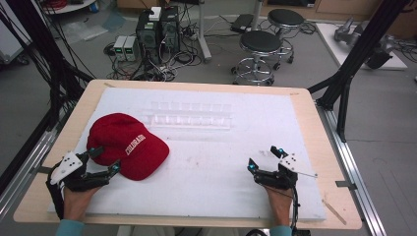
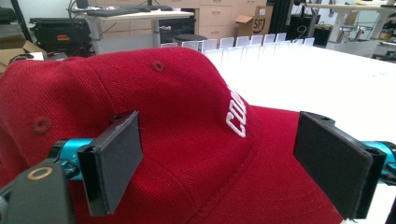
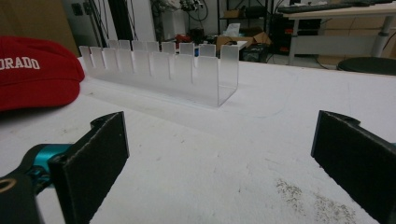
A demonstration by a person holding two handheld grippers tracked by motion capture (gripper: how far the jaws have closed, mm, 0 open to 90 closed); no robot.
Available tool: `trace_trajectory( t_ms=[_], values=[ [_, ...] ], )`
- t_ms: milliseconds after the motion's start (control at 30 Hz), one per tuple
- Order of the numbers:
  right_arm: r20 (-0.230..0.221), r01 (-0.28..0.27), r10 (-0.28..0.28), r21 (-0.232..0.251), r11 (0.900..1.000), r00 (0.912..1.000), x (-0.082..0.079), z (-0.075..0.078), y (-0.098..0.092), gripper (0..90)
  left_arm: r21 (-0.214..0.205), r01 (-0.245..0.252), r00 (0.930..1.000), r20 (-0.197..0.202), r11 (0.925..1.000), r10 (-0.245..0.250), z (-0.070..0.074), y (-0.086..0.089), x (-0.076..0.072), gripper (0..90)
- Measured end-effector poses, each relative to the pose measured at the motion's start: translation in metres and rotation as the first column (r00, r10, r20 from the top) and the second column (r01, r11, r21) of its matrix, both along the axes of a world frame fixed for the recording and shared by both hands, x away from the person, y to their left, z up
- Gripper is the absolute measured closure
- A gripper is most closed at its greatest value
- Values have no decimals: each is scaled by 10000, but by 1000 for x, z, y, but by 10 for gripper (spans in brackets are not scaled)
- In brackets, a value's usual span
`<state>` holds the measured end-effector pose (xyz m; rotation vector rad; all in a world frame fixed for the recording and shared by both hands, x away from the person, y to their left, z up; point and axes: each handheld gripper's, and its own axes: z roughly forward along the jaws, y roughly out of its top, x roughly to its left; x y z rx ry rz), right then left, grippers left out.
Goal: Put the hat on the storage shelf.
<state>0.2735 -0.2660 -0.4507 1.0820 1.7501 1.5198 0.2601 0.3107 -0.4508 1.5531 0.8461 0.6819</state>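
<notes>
Red fabric marks the cap, lying on the white foam board at the near left, white lettering on its front. The left gripper stands at the cap's near edge, jaws wide on either side of the crown, not pressing. The right gripper rests near right, jaws wide over bare board. A clear slotted rack sits farther back.

From the left gripper view, my left tool covers part of the red cap; its white lettering runs out of sight, and the frame crops its crown.
</notes>
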Motion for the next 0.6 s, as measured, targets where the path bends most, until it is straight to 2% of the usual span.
trace_trajectory(
  t_ms=[133,267,467,600],
  values=[
    [-45,-35,35,-5,10000,10000,0,0,1,29,-18,20,10000,-17,10000,-20,0,1,0,156],
    [-65,-80,79,-87,9999,9999,0,0,1,29,208,-47,9999,150,9998,44,0,-1,-2,157],
    [-5,-114,114,-83,9999,9999,1,0,0,29,77,-13,10000,41,10000,13,0,0,-1,152],
    [-57,-112,111,-95,9999,9999,0,0,1,29,53,1,9998,176,10000,-2,0,0,-2,154]
  ],
)
